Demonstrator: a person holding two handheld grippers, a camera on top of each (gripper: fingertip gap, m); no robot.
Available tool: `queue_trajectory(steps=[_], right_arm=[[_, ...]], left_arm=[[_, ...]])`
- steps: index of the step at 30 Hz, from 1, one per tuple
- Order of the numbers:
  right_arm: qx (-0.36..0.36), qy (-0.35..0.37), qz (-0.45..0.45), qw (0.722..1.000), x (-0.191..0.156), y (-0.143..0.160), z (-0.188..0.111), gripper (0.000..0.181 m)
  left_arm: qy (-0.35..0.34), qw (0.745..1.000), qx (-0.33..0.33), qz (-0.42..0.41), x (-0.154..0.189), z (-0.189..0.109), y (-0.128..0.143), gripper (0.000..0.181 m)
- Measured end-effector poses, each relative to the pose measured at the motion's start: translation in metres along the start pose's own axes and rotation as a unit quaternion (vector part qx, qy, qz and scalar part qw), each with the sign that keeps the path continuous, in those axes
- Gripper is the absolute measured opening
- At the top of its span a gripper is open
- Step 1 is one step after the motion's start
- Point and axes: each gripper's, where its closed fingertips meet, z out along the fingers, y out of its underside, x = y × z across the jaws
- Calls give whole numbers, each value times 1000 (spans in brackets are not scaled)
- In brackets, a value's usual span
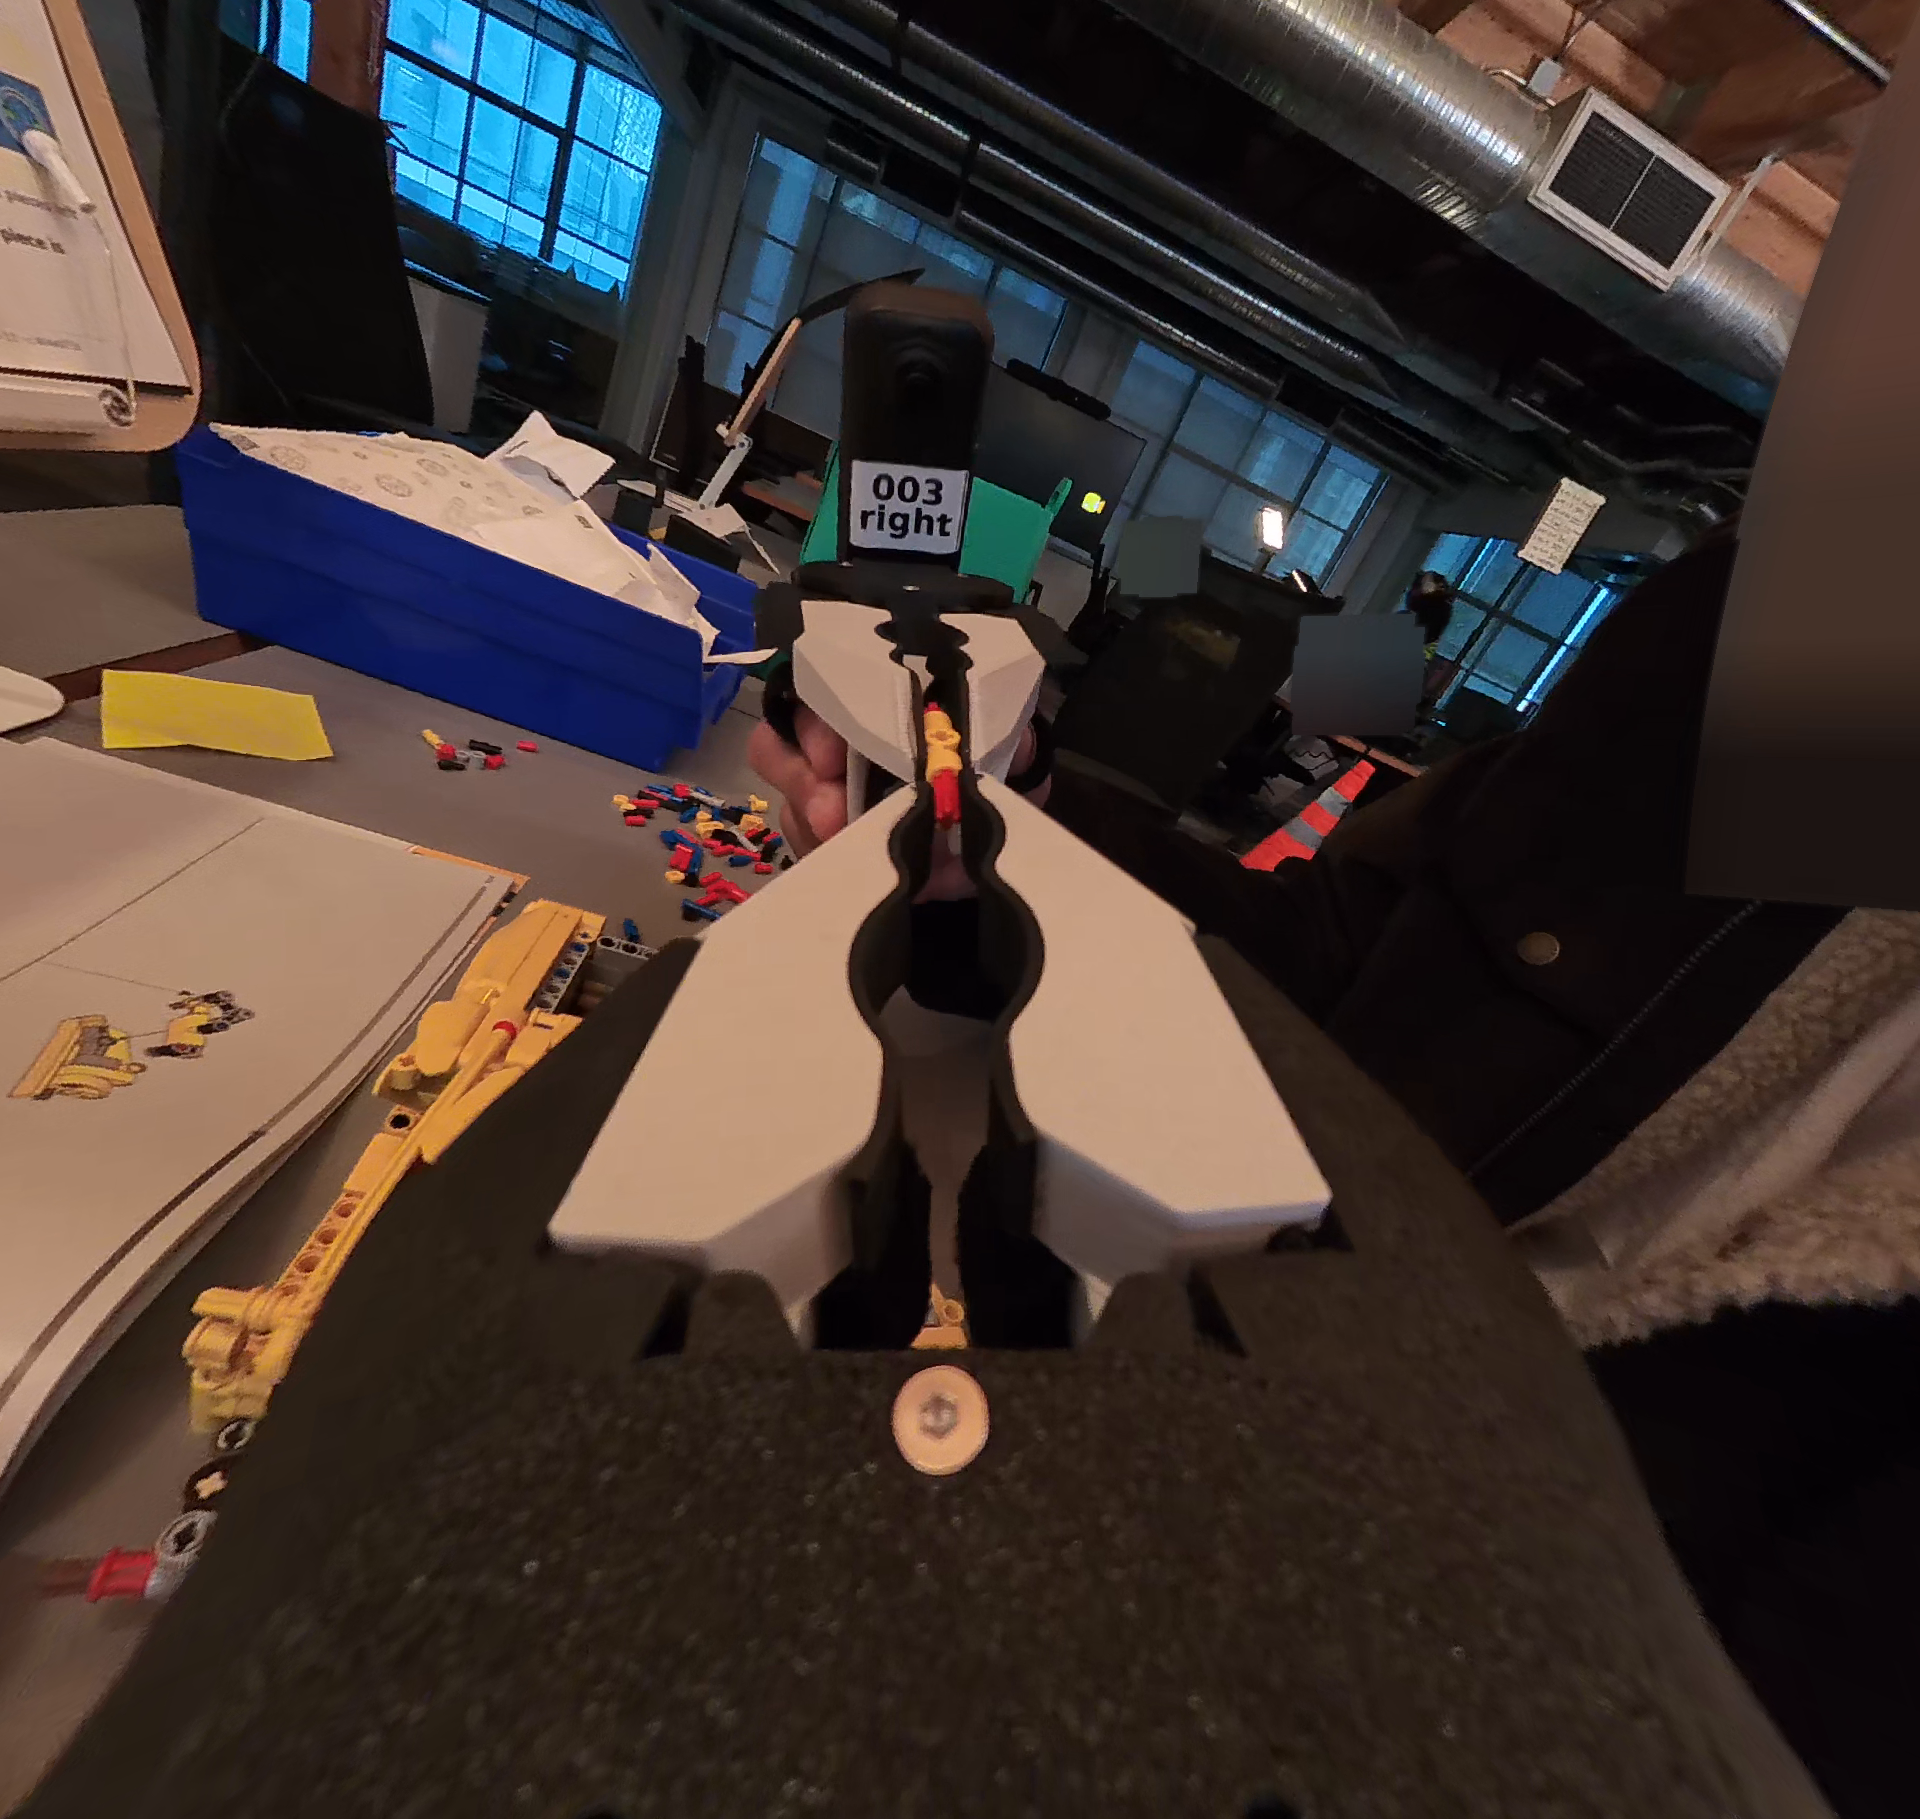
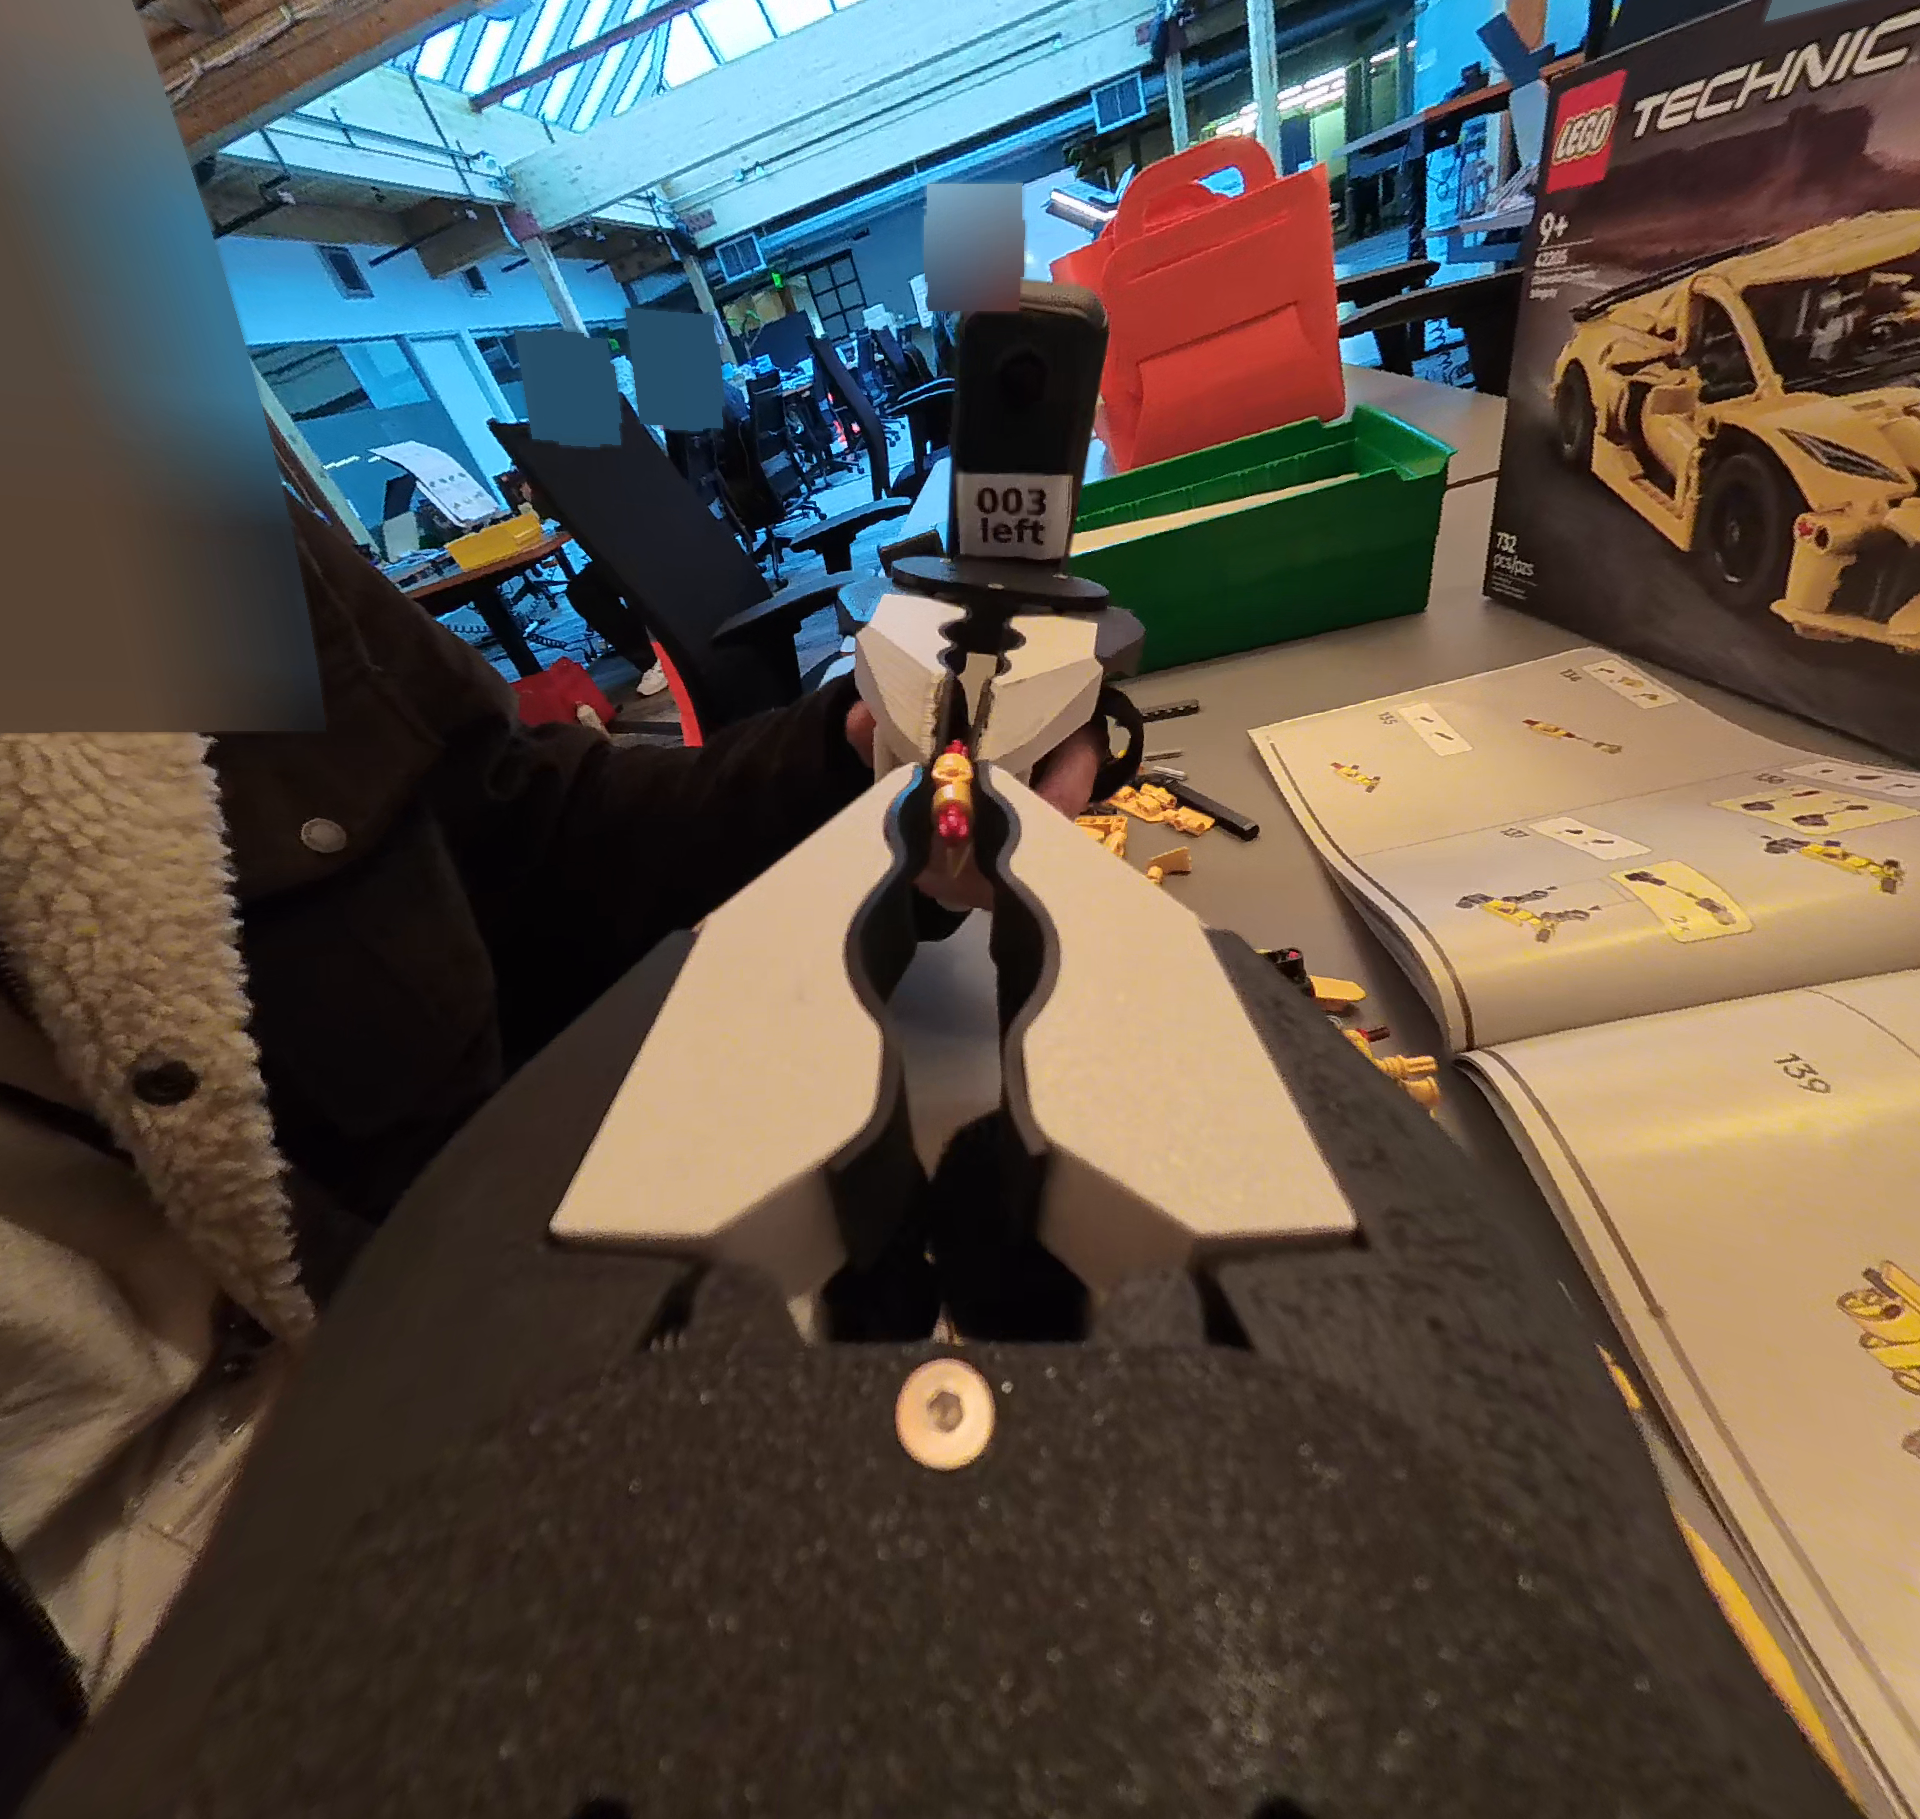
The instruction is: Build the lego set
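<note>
Working over grey table (image 1: 582, 782), both tongs lifted clear of it.

At far right edge: set box (image 2: 1714, 367), standing upright. In front of it: instruction booklet (image 2: 1558, 834), lying open and flat. Farther back: blue bin (image 1: 416, 585) with paper bags on left side, green bin (image 2: 1278, 543) on right side.

Beside booklet on left: long yellow subassembly (image 1: 436, 1073), lying flat, not touched by either tong. Just beyond it: scatter of loose pins (image 1: 707, 834), red, blue, black and yellow.

Left gripper (image 1: 940, 813): clenched, tips pinched together on small yellow-and-red piece (image 1: 940, 746). Right gripper (image 2: 951, 808): likewise clenched on the same piece, from the opposite end. Facing each other nose to nose, tips almost touching, piece bridging the gap.

Key relation: long axis of piece runs along the line joining the two tongs, so straight ahead of each, in mid-air between them, well above table. Equally near to both hands; neither favoured.

Cannot tell which coloured section sits in which tong: red shows at near tips in both wrist views, so possibly red at both ends.

Judged step: pressing two small parts together, or seating a pin, along that shared axis. Calls for straight axial push; sideways tilt likely to cock or drop the piece.
</note>
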Motion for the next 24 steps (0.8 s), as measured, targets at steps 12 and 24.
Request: queue_trajectory(steps=[12,24], right_arm=[[-3,-4,2,1000,-2,0,-2,6],[26,-2,25,999,3,-3,-2,5]], left_arm=[[4,1000,2,12,2,-1,-1,4],[-31,996,26,77,-3,0,-3,3]])
